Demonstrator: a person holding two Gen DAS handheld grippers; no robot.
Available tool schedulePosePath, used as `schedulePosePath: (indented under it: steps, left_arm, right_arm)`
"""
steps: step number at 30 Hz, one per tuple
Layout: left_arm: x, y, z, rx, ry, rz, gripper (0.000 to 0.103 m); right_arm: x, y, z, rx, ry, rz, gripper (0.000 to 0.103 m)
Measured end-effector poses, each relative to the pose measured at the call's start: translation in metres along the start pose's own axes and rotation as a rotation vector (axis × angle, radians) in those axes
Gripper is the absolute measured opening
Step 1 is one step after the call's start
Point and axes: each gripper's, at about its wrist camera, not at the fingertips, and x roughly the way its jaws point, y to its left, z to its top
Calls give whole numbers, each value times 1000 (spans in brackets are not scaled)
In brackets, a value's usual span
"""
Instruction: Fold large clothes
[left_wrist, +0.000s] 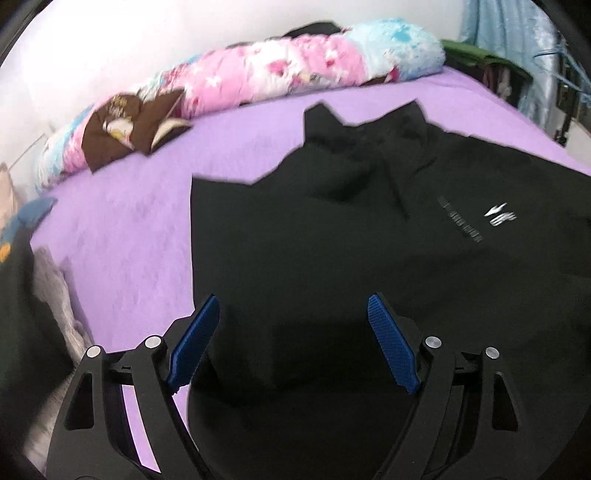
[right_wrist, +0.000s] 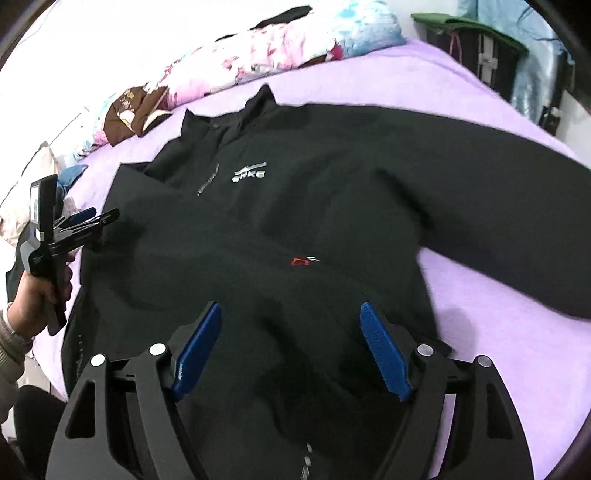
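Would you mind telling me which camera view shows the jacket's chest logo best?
The right wrist view: the chest logo on the black jacket is sharp, with readable letters. The left wrist view shows it blurrier and skewed.

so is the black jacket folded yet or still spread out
Mostly spread: the black jacket lies flat, front up, on the purple bed, one sleeve stretched sideways. The other sleeve cannot be made out.
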Motion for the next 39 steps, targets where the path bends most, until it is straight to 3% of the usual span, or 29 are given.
schedulePosePath:
  steps: [5, 8, 12, 15, 20, 25, 28, 32, 39]
  left_arm:
    - [26, 12, -15, -56, 37, -17, 81]
    - [36, 19, -19, -91, 53, -45, 82]
    - [40, 15, -24, -77, 48, -36, 83]
    - [26, 14, -21, -86, 48, -24, 81]
    - [-11, 3, -15, -77, -14, -61, 81]
    - [-41, -32, -9, -58, -34, -113, 81]
    - [-56, -52, -7, -77, -47, -149, 82]
    - [-69, -81, -3, -70, -44, -197, 82]
    - [-91, -131, 4, -22, -57, -258, 82]
  right_arm:
    - [46, -16, -16, 52, 82, 1, 76]
    - [60, -18, -22, 28, 86, 7, 77]
    - [67, -2, -26, -64, 81, -29, 92]
    - [63, 2, -26, -77, 73, -42, 93]
    - [16, -16, -20, 56, -23, 41, 93]
    - [-31, -51, -25, 199, -134, 68, 93]
    - [-52, -84, -32, 339, -181, 73, 94]
    - [-78, -136, -53, 573, -239, 155, 97]
    - [-139, -221, -86, 763, -415, 104, 97]
